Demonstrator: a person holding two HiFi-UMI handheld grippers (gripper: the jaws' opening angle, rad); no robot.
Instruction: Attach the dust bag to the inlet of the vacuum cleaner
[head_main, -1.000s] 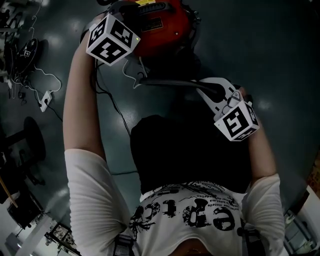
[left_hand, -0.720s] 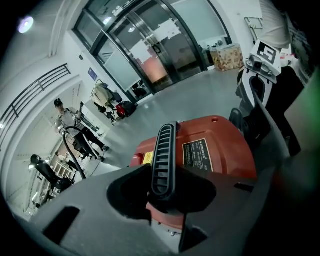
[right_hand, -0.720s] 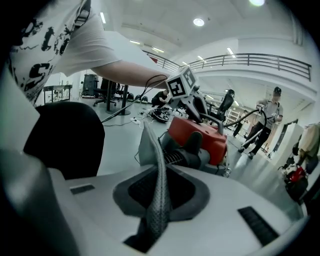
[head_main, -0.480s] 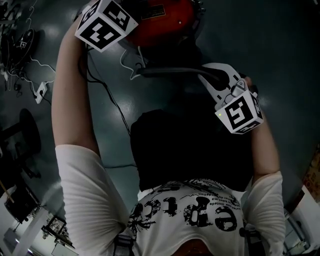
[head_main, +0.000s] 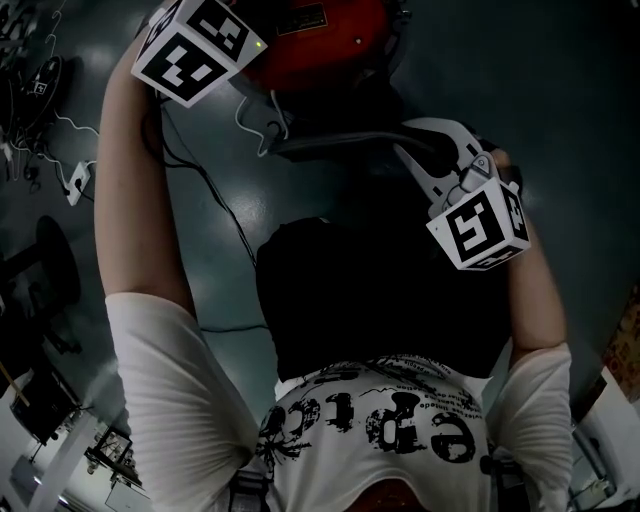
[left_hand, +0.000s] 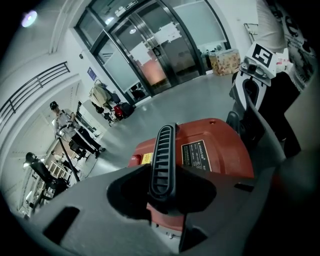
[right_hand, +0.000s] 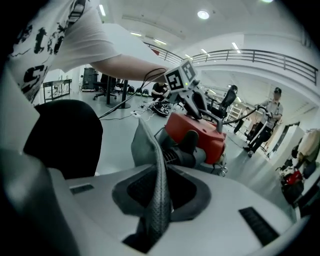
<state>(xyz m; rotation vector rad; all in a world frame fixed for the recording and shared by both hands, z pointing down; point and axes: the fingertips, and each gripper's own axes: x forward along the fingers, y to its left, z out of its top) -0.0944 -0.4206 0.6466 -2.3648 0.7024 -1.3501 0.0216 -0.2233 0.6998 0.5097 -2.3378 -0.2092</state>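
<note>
The red vacuum cleaner (head_main: 325, 40) stands on the floor at the top of the head view. My left gripper (left_hand: 162, 187) is shut on its black ribbed handle (left_hand: 162, 155), which runs upright between the jaws. My right gripper (right_hand: 157, 200) is shut on a fold of the grey dust bag (right_hand: 145, 145). In the head view the dust bag (head_main: 340, 140) stretches as a grey strip from the right gripper (head_main: 405, 145) towards the vacuum. A black hose stub (right_hand: 185, 150) shows at the vacuum's near side, just beyond the bag. Where the bag meets it is hidden.
Cables and a white power strip (head_main: 75, 180) lie on the floor at left, near a chair base (head_main: 50, 280). A dark bulk (head_main: 380, 290) fills the space below the bag. Glass doors (left_hand: 150, 55), a cardboard box (left_hand: 225, 60) and people (right_hand: 267, 120) stand further off.
The head view has shifted a little, so the left gripper's marker cube sits higher and further left in it. Both grips look the same as before.
</note>
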